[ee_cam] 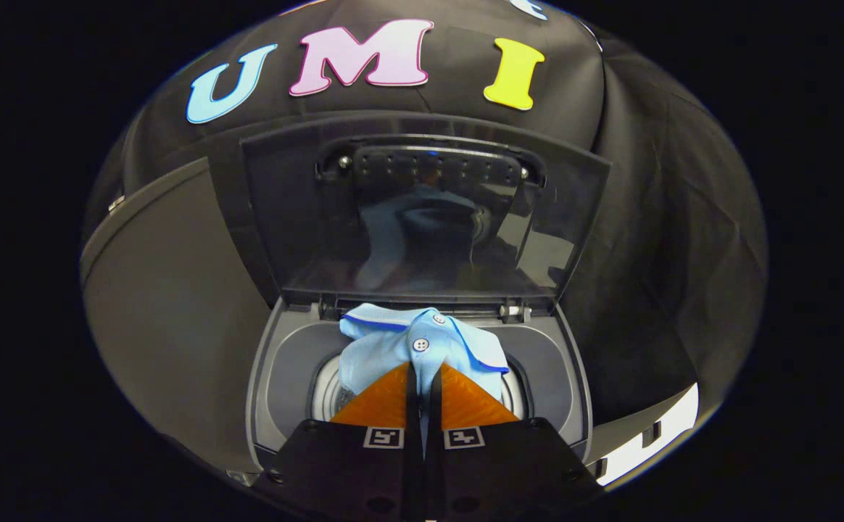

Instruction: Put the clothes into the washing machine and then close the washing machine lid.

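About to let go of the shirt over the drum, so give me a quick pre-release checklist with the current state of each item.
1. Grip: gripper is shut on the light blue shirt, fabric pinched between both fingers: ok.
2. Washing machine lid raised, standing upright behind the opening: ok.
3. Shirt over the drum opening: it hangs above it, just ahead of the fingers: ok.
4. Shirt clear of the lid hinge: its upper edge sits close to the hinge line; contact cannot tell.
5. Drum contents below: hidden by shirt and fingers: cannot tell.
6. Lid closed: not yet, not ok.
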The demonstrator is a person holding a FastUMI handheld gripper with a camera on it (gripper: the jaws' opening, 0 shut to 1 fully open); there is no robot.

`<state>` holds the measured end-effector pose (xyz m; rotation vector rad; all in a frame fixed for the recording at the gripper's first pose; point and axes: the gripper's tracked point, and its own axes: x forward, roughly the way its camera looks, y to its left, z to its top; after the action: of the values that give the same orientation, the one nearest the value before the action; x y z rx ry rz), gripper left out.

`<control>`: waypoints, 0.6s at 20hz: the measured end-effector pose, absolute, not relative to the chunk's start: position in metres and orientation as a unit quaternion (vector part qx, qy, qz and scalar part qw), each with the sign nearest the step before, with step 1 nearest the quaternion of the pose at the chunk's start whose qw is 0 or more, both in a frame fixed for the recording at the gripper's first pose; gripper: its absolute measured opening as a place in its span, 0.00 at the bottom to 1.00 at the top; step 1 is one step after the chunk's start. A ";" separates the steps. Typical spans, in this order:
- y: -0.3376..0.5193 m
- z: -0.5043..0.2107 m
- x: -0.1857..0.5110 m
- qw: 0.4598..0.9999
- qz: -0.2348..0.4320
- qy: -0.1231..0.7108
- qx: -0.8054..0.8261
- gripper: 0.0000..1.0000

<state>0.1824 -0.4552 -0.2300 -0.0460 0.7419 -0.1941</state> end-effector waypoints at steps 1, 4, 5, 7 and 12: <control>-0.456 -0.238 0.181 0.924 -0.094 0.370 -0.018 0.05; -0.460 -0.265 0.175 0.910 -0.094 0.405 -0.003 0.06; -0.457 -0.273 0.174 0.906 -0.092 0.413 0.003 0.06; -0.452 -0.291 0.172 0.895 -0.083 0.437 0.014 0.06; -0.440 -0.335 0.175 0.871 -0.066 0.485 0.033 0.06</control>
<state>0.1745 -0.4402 -0.3345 0.0694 1.0140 -0.1384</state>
